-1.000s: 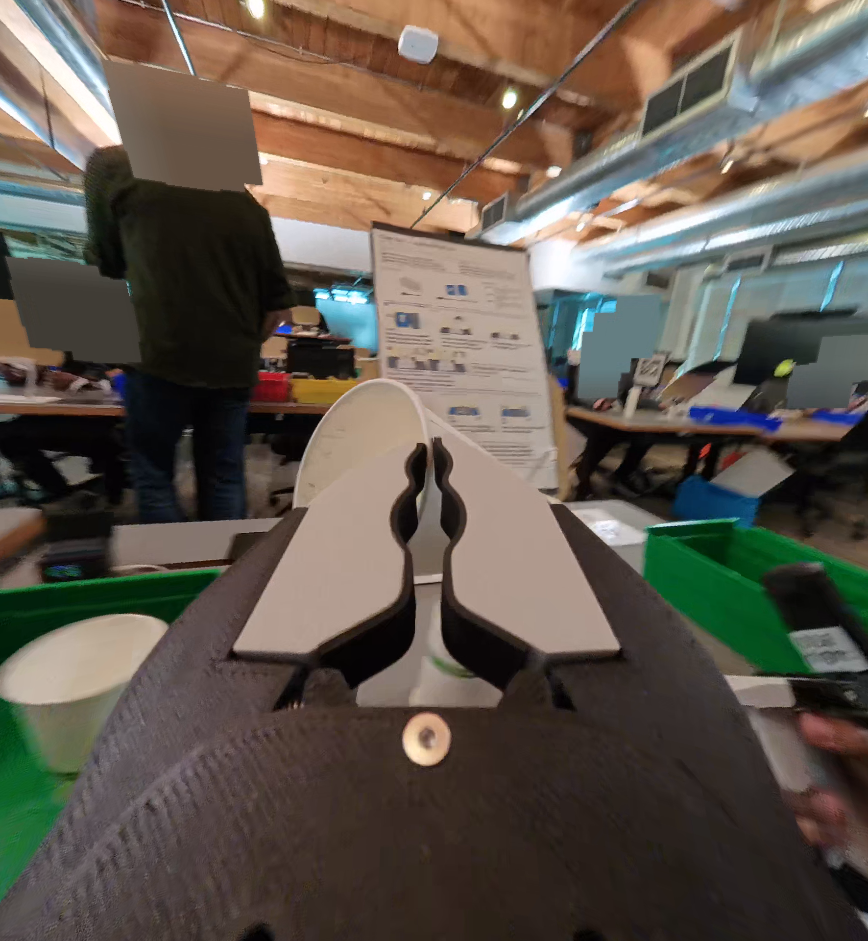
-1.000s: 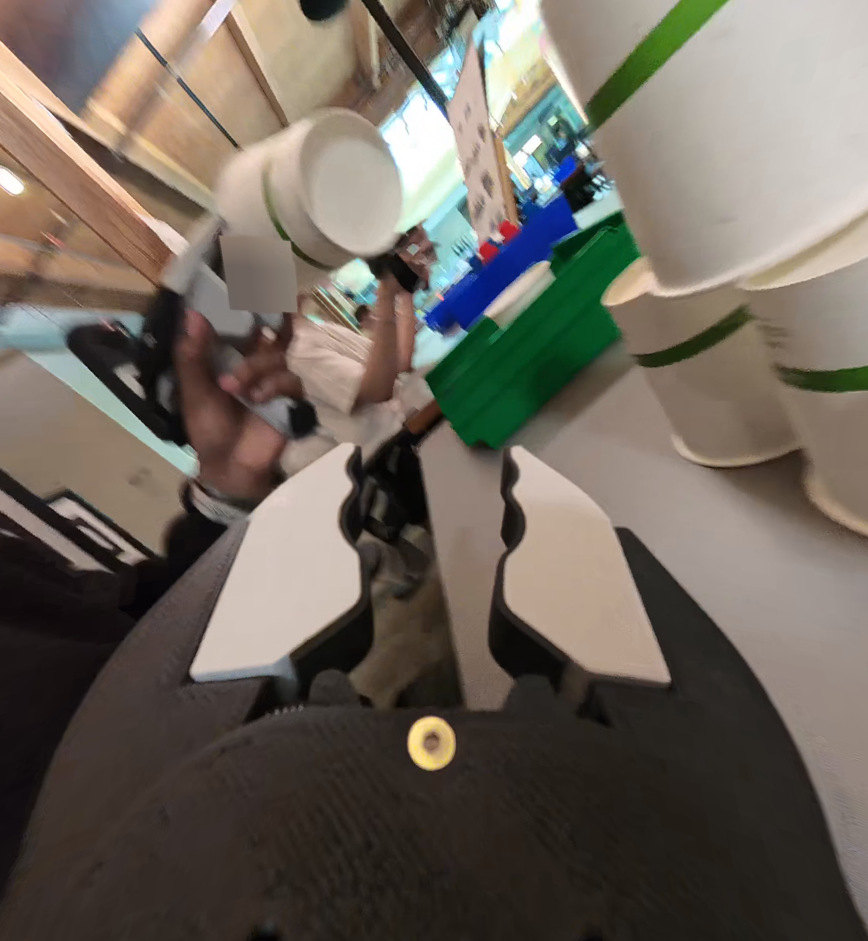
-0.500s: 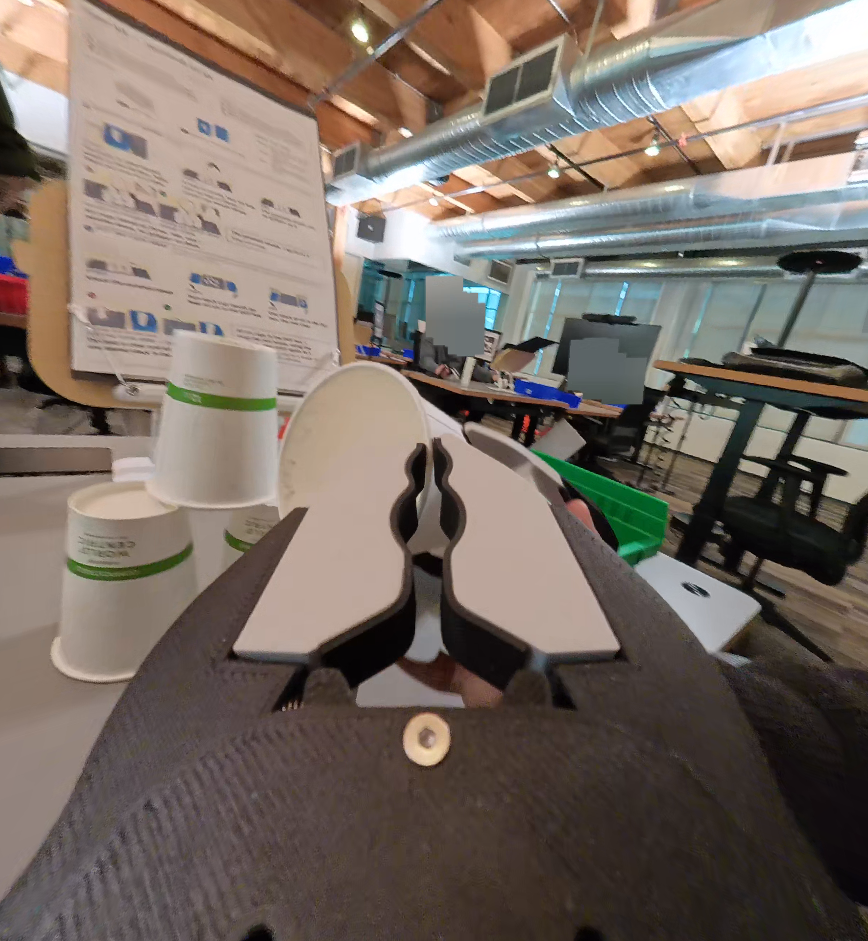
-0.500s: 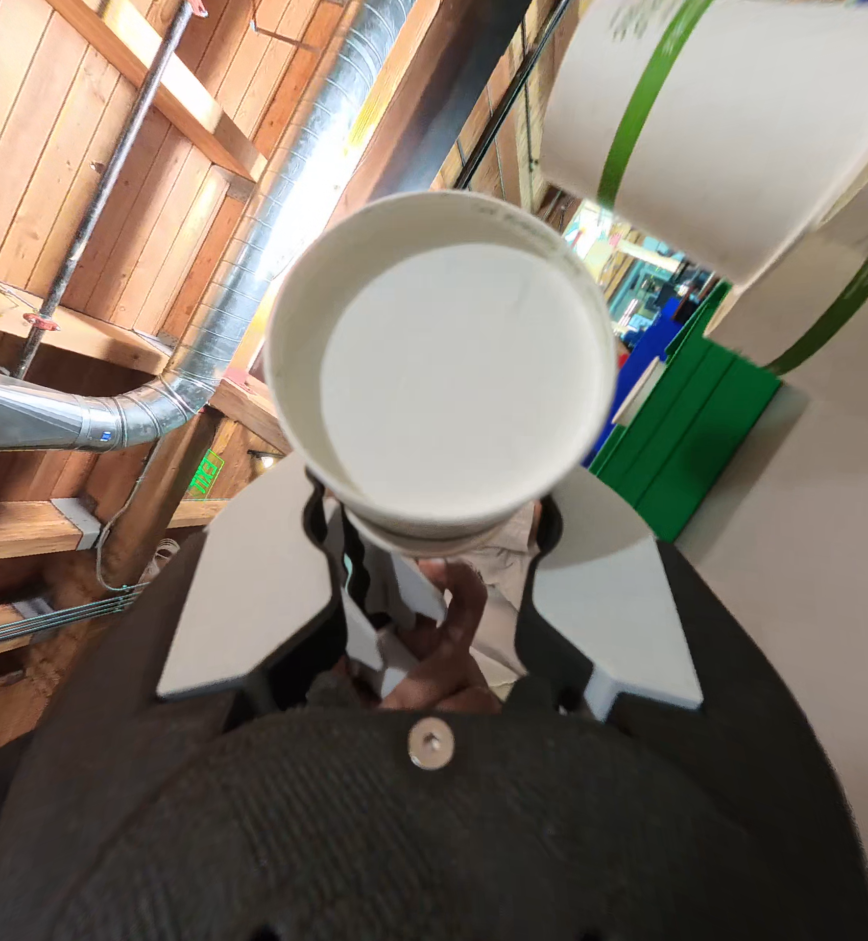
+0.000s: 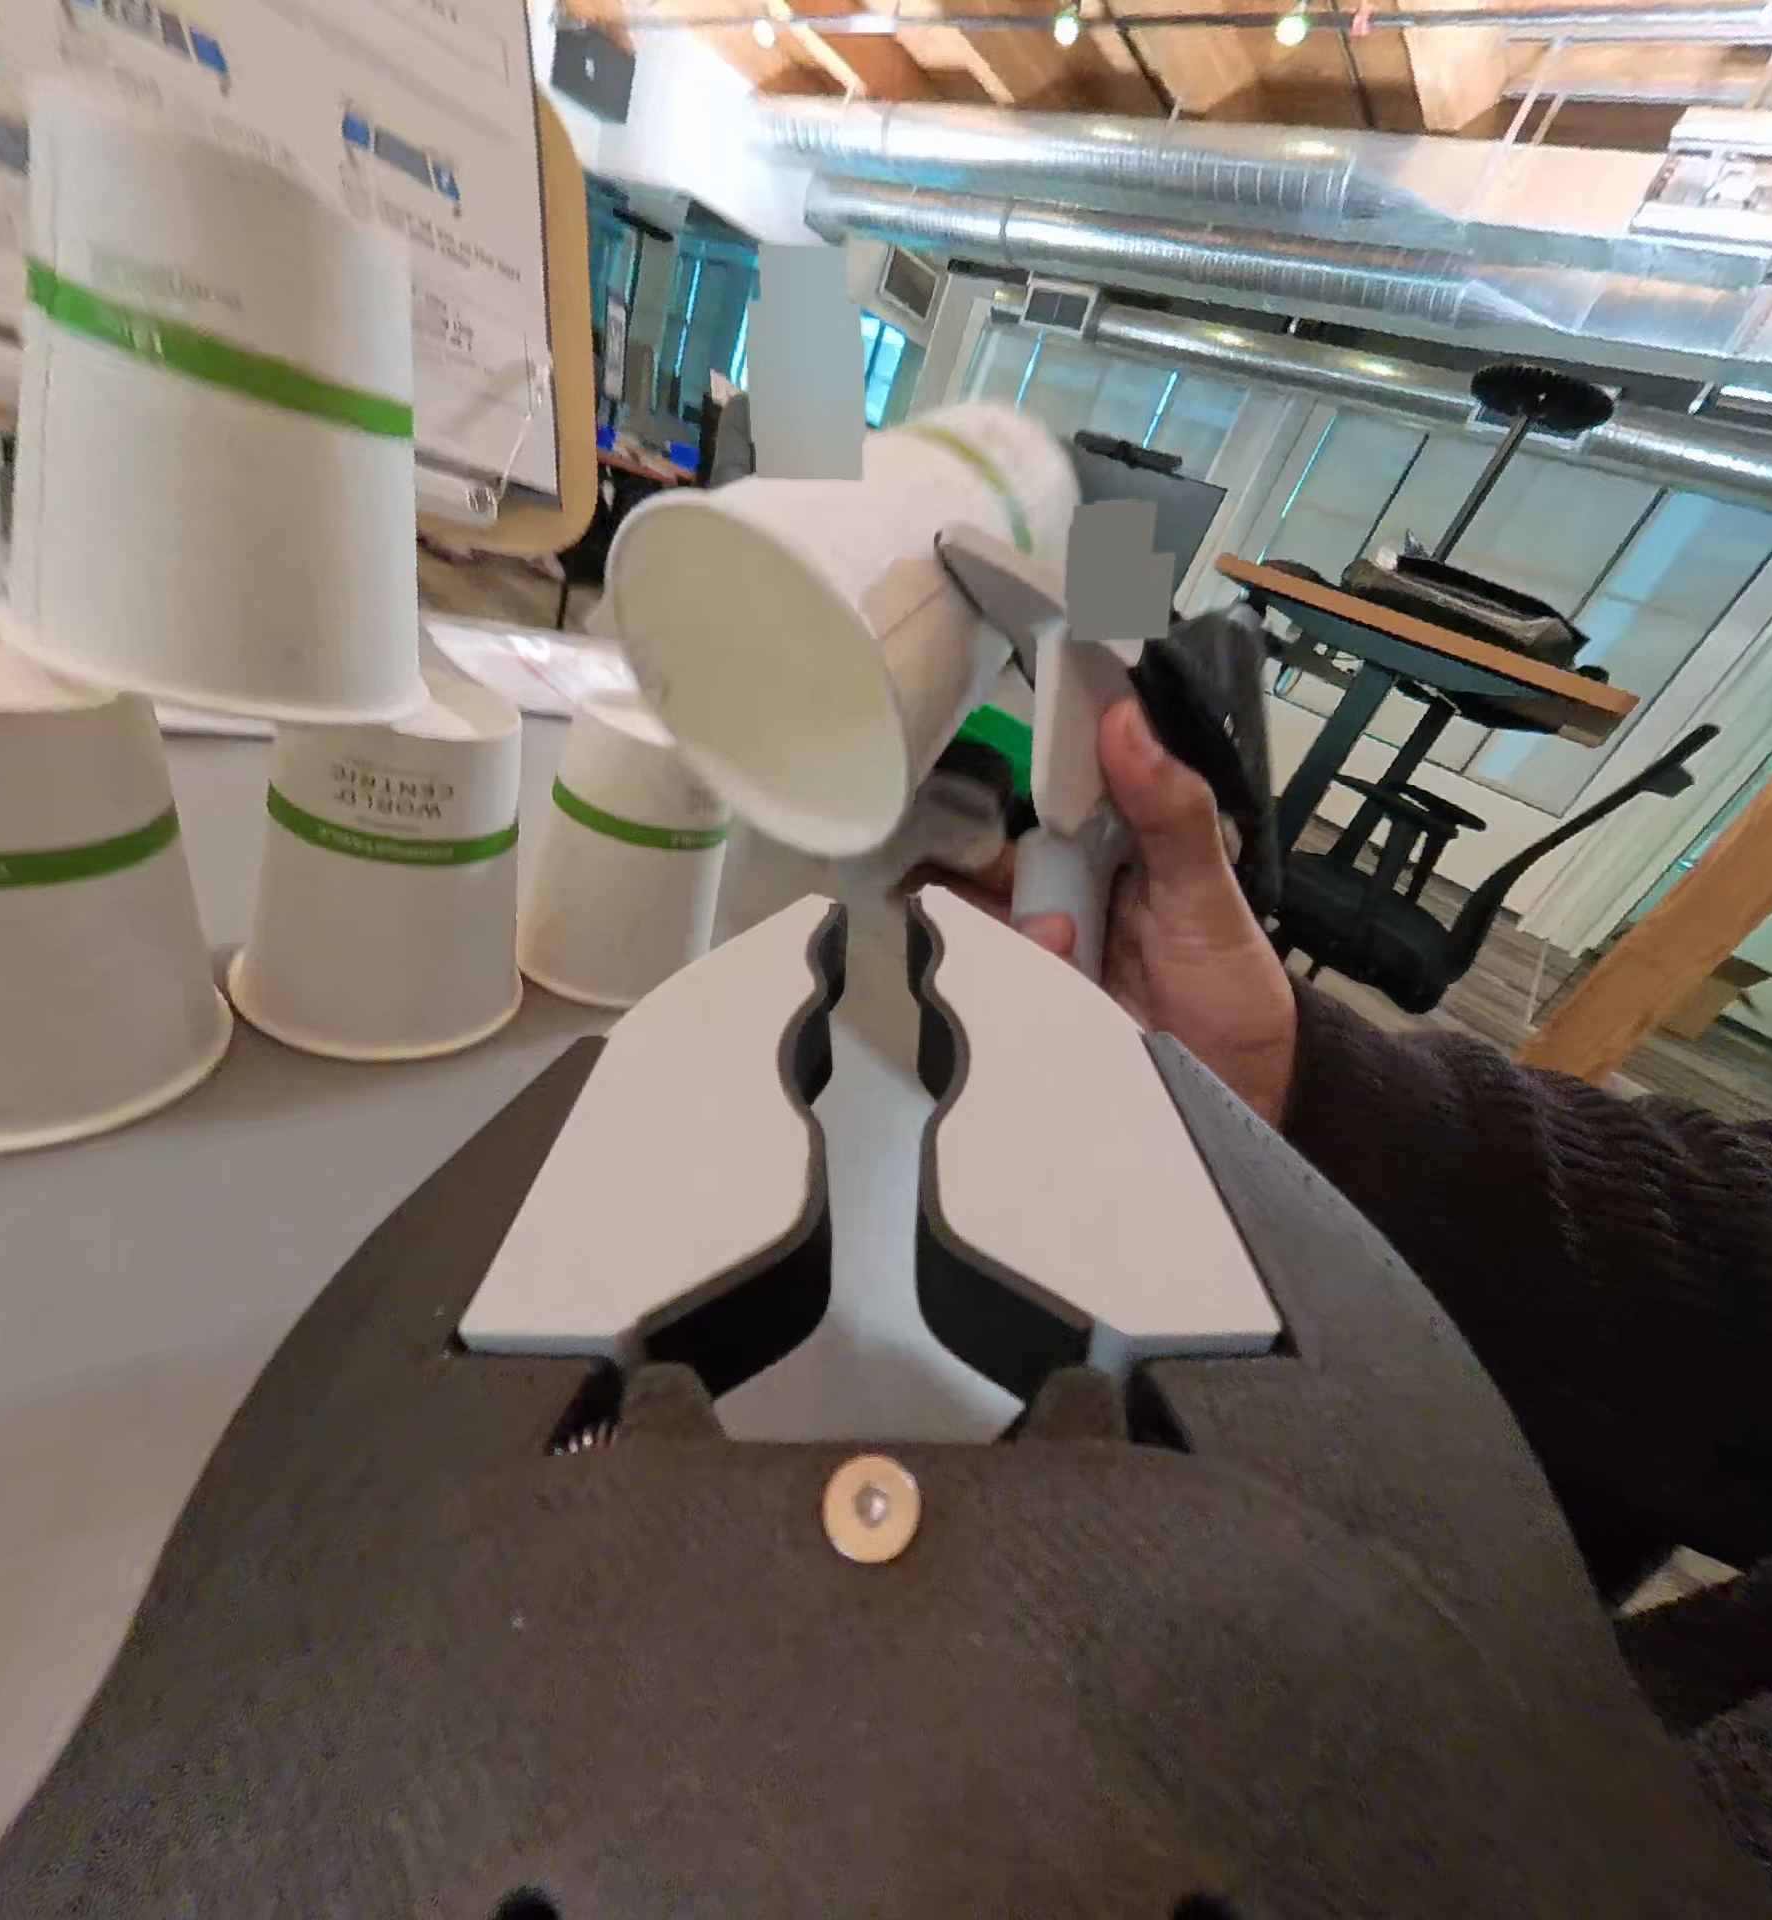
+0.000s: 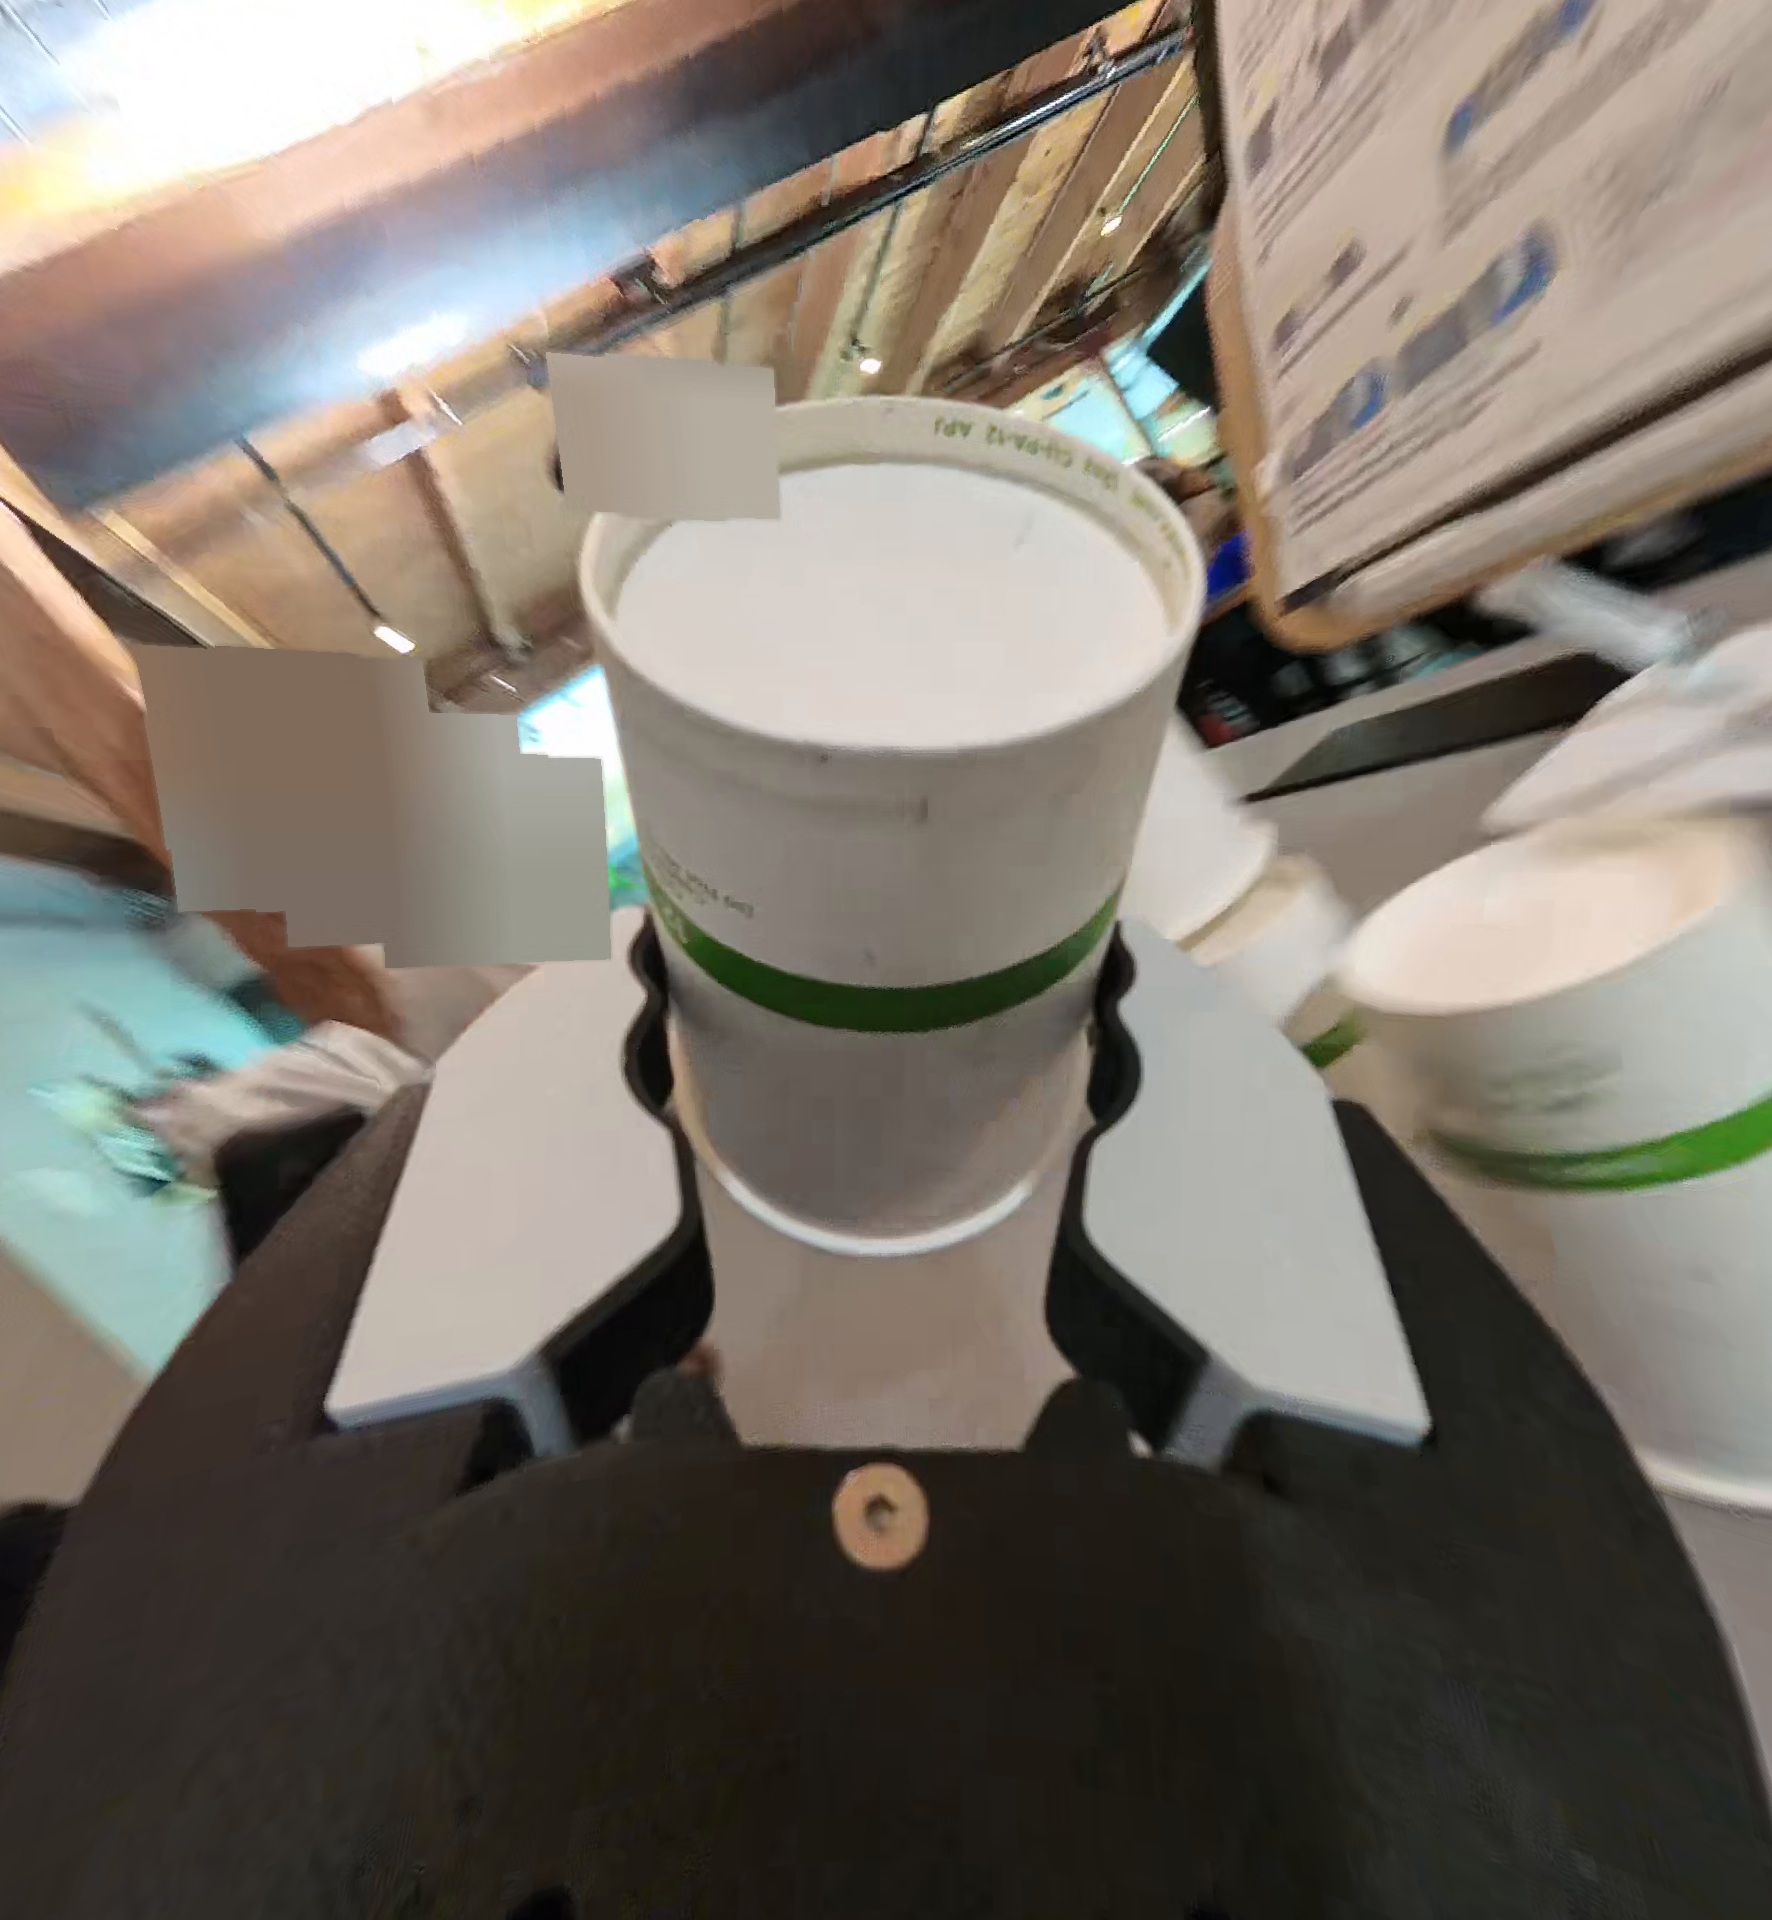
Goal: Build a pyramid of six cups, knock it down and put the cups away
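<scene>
My right gripper (image 6: 882,971) is shut on a white paper cup with a green band (image 6: 892,831), gripping its sides near the rim, with the cup's base pointing away from me. In the left wrist view this cup (image 5: 809,665) hangs tilted in the air, with a hand (image 5: 1173,894) behind it holding the right gripper. My left gripper (image 5: 877,914) is just below that cup, slightly open and empty. To its left, inverted cups (image 5: 383,873) stand on the grey table (image 5: 134,1299), and one cup (image 5: 207,447) rests on top of them.
A poster board (image 5: 269,208) stands behind the cups and also shows in the right wrist view (image 6: 1484,260). More stacked cups (image 6: 1609,1122) are close on the right of the right gripper. A desk and office chairs (image 5: 1401,914) are beyond the table on the right.
The cup has passed from my left gripper to my right one. The left jaws have opened and pulled back below it. The right jaws have closed on its sides.
</scene>
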Action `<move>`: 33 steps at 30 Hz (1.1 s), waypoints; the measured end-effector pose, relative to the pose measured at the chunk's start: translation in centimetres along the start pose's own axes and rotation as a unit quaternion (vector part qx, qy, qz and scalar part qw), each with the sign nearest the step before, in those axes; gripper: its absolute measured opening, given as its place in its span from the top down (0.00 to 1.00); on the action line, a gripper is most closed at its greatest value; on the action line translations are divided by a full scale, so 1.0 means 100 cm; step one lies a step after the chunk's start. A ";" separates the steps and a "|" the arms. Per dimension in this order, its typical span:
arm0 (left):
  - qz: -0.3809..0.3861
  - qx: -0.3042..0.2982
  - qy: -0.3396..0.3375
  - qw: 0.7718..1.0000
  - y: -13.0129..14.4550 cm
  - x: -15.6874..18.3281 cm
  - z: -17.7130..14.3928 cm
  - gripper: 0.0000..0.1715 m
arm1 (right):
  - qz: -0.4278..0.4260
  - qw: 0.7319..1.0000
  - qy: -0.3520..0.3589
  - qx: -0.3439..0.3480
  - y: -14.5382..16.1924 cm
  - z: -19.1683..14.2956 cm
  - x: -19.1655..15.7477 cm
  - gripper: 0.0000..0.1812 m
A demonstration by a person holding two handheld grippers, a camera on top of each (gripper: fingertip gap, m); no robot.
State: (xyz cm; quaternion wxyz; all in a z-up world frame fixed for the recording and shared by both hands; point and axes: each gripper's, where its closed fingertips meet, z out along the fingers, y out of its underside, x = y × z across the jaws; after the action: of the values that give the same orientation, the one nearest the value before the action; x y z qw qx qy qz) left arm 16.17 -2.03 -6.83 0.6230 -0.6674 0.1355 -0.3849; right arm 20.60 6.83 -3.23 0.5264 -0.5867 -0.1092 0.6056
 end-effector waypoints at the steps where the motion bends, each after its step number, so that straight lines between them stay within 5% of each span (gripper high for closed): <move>1: -0.012 -0.015 0.001 1.000 0.006 -0.002 0.001 0.92 | -0.057 0.998 0.025 -0.007 -0.008 -0.003 0.008 0.56; 5: -0.029 -0.087 -0.001 0.996 0.032 -0.011 0.007 0.87 | -0.273 0.953 0.120 -0.057 -0.035 -0.015 0.036 0.55; 11: -0.062 -0.115 -0.011 0.991 0.044 -0.019 0.002 0.85 | -0.368 0.904 0.172 -0.137 -0.054 -0.001 0.058 0.55; 19: -0.076 -0.113 -0.045 0.990 0.046 -0.028 -0.016 0.85 | -0.359 0.874 0.194 -0.264 -0.037 0.040 0.085 0.55; 26: -0.065 -0.096 -0.094 0.989 0.041 -0.040 -0.036 0.85 | -0.319 0.882 0.186 -0.294 -0.025 0.058 0.095 0.55; 33: -0.066 -0.078 -0.133 0.986 0.036 -0.049 -0.055 0.85 | -0.329 0.861 0.203 -0.331 -0.019 0.061 0.100 0.55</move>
State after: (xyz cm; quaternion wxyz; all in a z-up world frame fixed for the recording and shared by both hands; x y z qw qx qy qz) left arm 10.26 -3.47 -12.24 0.5550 -0.7666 0.0365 -0.3209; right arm 18.96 18.29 -6.02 0.4802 -0.7664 -0.3806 0.1930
